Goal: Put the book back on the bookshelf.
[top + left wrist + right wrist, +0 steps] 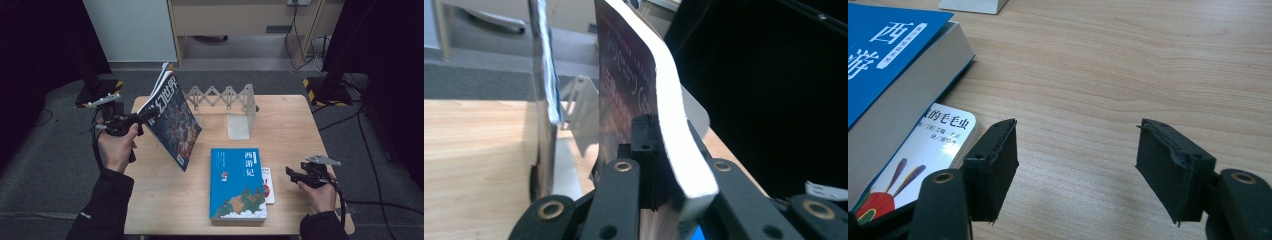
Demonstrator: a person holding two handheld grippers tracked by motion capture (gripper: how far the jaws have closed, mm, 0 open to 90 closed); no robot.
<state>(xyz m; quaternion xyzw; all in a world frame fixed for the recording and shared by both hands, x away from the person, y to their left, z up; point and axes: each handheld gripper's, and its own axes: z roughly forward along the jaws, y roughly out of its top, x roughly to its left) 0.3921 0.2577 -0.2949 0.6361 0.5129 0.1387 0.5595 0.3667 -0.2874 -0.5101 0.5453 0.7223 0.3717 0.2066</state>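
My left gripper (pixel 145 116) is shut on a dark-covered magazine (pixel 174 119), which hangs tilted in the air over the table's left side. In the left gripper view the magazine's white page edge (pixel 674 135) runs up between the black jaws, and its cover curls away at the left. A thick blue book (pixel 238 183) lies flat at the table's front centre. A small white picture book (pixel 268 185) peeks out from under its right side. My right gripper (pixel 292 172) rests low at the front right, open, with bare wood between its pads (pixel 998 165).
A white expanding book rack (pixel 227 102) stands at the back centre of the wooden table (pixel 295 130). In the right gripper view the blue book (pixel 893 65) and picture book (pixel 928 150) lie just left of the jaws. Dark floor and cables surround the table.
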